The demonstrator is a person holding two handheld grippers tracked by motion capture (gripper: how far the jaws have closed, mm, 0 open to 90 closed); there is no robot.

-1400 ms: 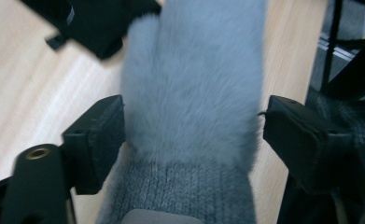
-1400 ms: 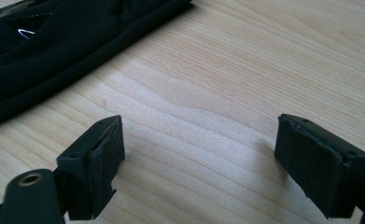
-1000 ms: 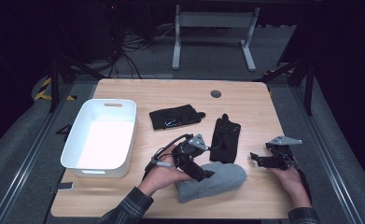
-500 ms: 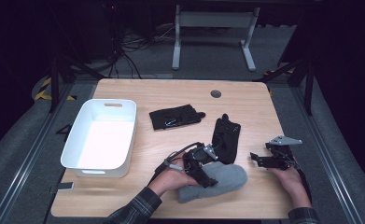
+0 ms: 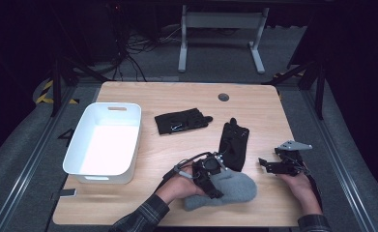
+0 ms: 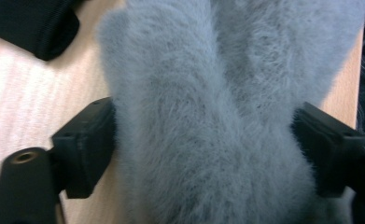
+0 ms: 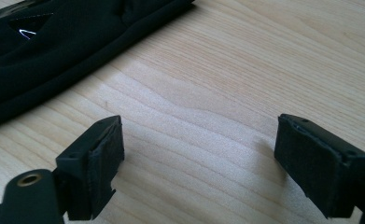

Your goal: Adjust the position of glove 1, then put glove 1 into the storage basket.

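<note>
A fuzzy grey mitten (image 5: pixel 237 189) lies near the table's front edge. My left gripper (image 5: pixel 211 182) is down over its left part. In the left gripper view the grey mitten (image 6: pixel 208 70) fills the gap of the left gripper (image 6: pixel 206 140), whose jaws have just been closing, and both pads touch its fuzzy sides. My right gripper (image 5: pixel 268 165) rests at the front right, pointing left. In the right gripper view the right gripper (image 7: pixel 199 154) stands open over bare wood, with a black glove (image 7: pixel 54 46) just beyond it.
A white bin (image 5: pixel 136 140) stands at the left of the wooden table (image 5: pixel 264 111). One black glove (image 5: pixel 181 122) lies mid-table, and another black glove (image 5: pixel 234 140) lies between the mitten and the far side. A dark round hole (image 5: pixel 223 97) sits near the back edge.
My left hand has moved right and down onto the grey mitten, so the jaws now straddle it. The right hand and its gripper have stayed where they were.
</note>
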